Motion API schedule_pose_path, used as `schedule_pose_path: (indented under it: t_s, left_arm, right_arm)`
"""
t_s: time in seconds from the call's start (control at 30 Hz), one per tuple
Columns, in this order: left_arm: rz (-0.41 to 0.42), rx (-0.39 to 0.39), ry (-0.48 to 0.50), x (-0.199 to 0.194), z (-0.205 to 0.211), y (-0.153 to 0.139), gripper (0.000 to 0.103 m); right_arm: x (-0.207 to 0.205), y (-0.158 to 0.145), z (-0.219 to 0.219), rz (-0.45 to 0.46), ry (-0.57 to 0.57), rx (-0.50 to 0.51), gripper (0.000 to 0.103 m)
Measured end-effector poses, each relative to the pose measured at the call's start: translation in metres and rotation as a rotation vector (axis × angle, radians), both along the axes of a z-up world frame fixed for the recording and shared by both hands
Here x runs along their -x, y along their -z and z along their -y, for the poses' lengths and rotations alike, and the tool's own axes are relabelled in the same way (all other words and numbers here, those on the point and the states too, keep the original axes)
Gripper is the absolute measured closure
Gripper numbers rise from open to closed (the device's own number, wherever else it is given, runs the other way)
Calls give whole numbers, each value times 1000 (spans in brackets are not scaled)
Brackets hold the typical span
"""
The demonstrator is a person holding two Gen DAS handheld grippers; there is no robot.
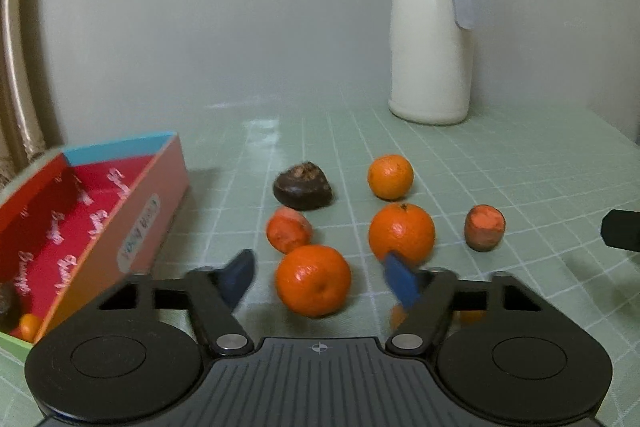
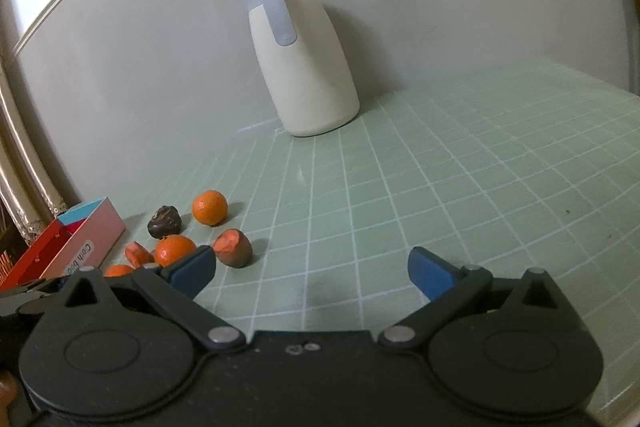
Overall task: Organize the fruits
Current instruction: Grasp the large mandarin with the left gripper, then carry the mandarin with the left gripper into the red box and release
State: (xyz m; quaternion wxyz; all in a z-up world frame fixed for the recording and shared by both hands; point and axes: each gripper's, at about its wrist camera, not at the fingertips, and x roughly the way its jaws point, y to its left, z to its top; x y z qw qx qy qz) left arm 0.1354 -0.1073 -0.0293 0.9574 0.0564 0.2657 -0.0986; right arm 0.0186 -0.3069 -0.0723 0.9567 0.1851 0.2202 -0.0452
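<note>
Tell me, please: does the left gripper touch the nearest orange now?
Apart. In the left wrist view, green mat shows between each blue pad and the nearest orange, which lies between the left gripper's open fingers.

My left wrist camera looks forward and down along my left claw (image 1: 318, 277), close over the fruit on the counter (image 1: 520, 163). My right wrist camera sits further right, facing bare counter. Both views share the white jug (image 1: 432, 43), the fruit cluster and the red box (image 1: 92, 223).
</note>
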Motion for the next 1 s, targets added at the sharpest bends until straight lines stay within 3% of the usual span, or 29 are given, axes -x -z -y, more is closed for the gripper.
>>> schedule_pose_path:
  t_s: [0.03, 0.2, 0.5, 1.0]
  left_arm:
    - [-15, 6, 3, -1, 0, 1, 51]
    - [-21, 19, -15, -2, -3, 3, 62]
    - [-13, 17, -7, 2, -6, 2, 62]
    - [78, 12, -26, 22, -30, -17, 62]
  right_arm:
    - [-1, 0, 0, -2, 0, -1, 0]
    - [-1, 2, 0, -7, -2, -3, 0]
    - [-4, 3, -4, -12, 3, 18, 0]
    - [-10, 3, -22, -20, -29, 65, 0]
